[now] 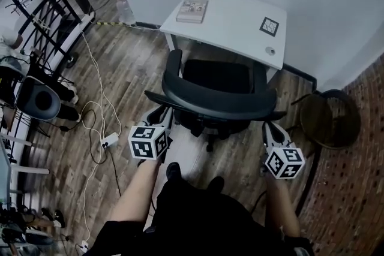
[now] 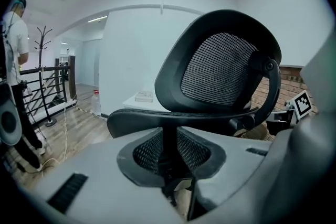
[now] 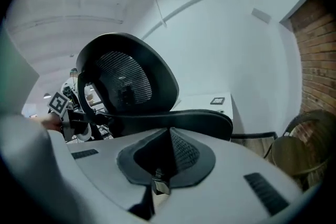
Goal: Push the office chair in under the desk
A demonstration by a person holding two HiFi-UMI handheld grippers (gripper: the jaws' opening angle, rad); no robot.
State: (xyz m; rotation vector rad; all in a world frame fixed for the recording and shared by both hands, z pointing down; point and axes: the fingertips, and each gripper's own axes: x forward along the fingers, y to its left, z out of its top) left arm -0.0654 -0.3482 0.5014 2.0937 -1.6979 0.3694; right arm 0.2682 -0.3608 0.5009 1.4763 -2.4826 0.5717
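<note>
Only overhead, black seat [image 1: 216, 76] of the office chair [image 1: 213, 102], just before the desk [image 1: 234, 24].

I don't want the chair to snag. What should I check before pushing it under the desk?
1. Left tongs gripping the black mesh office chair: ok, a strut sits between the jaws.
2. Right tongs against the chair: cannot tell; shut, nothing between them.
3. Chair facing the white rectangular desk: ok.
4. Space under the desk free: cannot tell, hidden.
5. White floor cable clear of the chair: ok, lies apart to the left.
</note>
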